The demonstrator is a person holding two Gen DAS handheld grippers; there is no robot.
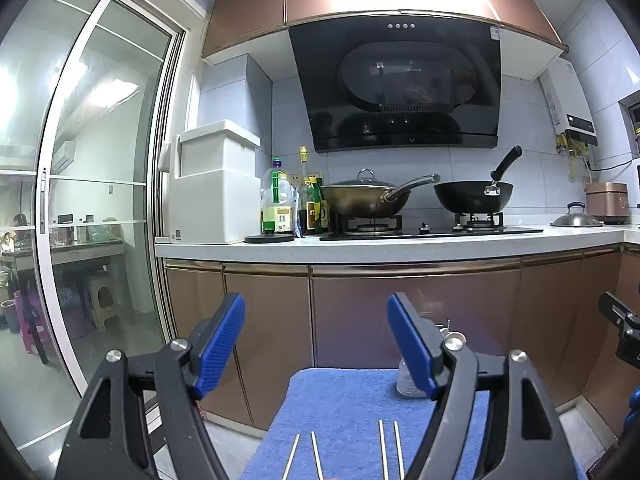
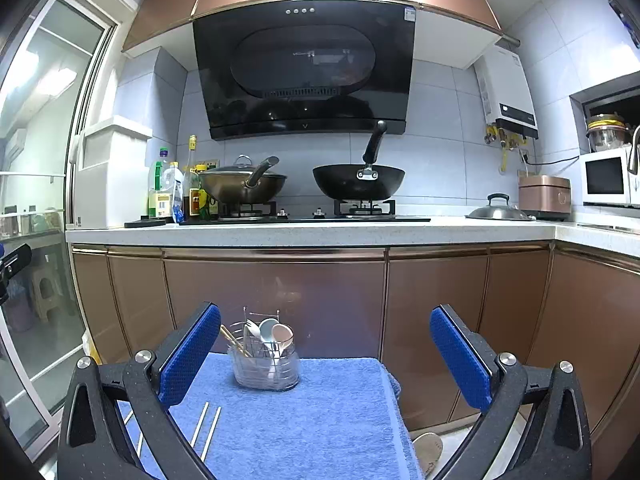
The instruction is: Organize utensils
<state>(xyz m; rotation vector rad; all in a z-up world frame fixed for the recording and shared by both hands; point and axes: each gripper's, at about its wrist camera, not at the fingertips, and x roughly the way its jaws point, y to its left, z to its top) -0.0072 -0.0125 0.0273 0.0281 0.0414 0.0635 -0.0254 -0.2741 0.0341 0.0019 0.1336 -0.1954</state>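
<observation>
Chopsticks [image 1: 390, 450] are lying loose on the blue towel [image 2: 312, 420], near the clear utensil holder [image 2: 266, 368]; left gripper [image 1: 316, 344] and right gripper [image 2: 325, 356] are hovering with jaws apart, holding nothing.

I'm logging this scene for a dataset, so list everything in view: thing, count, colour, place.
chopsticks: four loose, pale wood, on the towel, near edge
utensil holder: one, clear with wire frame, far end of the towel, holding spoons and chopsticks
towel: one, blue, covering the low surface
lidded wok: one, bronze, left burner
open wok: one, black, right burner
range hood: one, black, above the stove
bottles: several, green and amber, left of the stove
loose lid: one, steel, on the counter
rice cooker: one, copper, counter corner
microwave: one, white, far right
left gripper: blue pads, open
right gripper: blue pads, open
</observation>
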